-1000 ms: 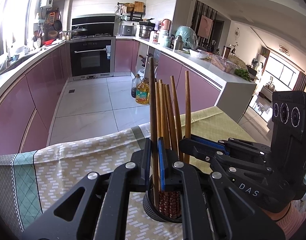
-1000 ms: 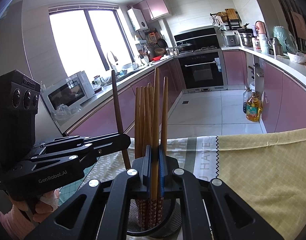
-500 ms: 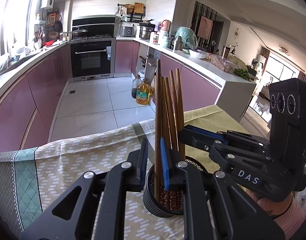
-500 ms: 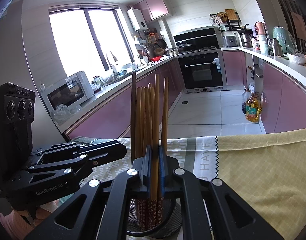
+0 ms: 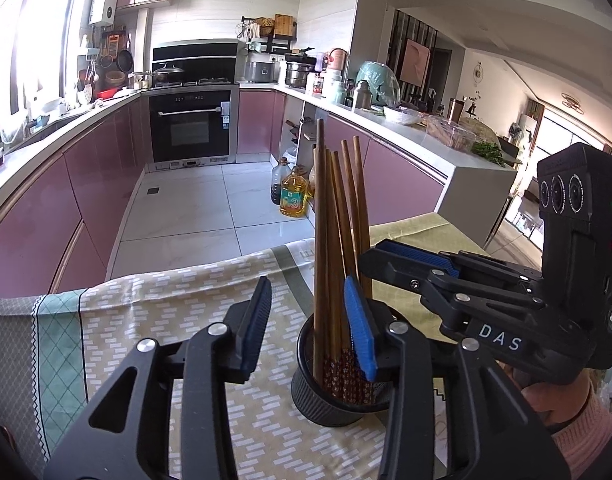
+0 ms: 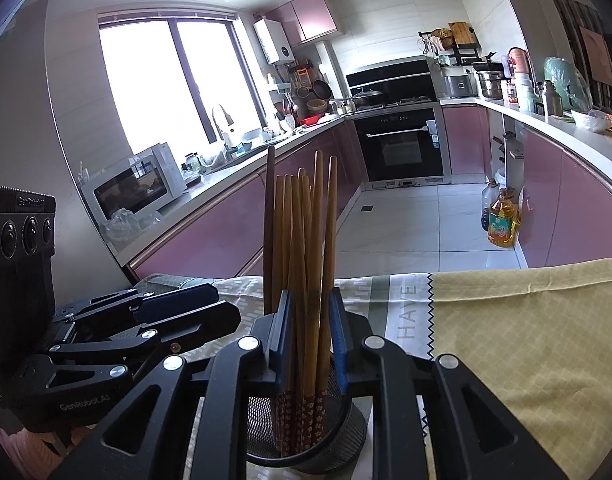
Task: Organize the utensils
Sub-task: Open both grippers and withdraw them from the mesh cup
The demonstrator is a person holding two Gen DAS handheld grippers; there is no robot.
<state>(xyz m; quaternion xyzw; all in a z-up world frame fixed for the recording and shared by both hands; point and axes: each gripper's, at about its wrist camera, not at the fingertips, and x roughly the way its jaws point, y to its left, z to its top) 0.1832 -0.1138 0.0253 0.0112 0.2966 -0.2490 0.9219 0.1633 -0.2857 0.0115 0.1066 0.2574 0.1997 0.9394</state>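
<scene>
Several wooden chopsticks (image 5: 337, 216) stand upright in a black mesh holder (image 5: 325, 396) on the tablecloth; they also show in the right wrist view (image 6: 306, 240), in the same holder (image 6: 325, 440). My left gripper (image 5: 307, 328) is open and empty, its right pad next to the chopsticks. My right gripper (image 6: 311, 336) has its jaws parted around a few chopsticks, without clamping them. The right gripper (image 5: 409, 260) shows behind the holder in the left wrist view. The left gripper (image 6: 178, 308) shows at the left in the right wrist view.
A patterned tablecloth (image 5: 178, 304) covers the table, yellow-green on the right (image 6: 525, 328). Beyond the table edge lies the kitchen floor with an oil bottle (image 5: 293, 196), pink cabinets and an oven (image 5: 190, 128).
My left gripper let go of the dark chopstick, which now stands in the holder, and opened wide. My right gripper's jaws opened a little around the chopstick they held.
</scene>
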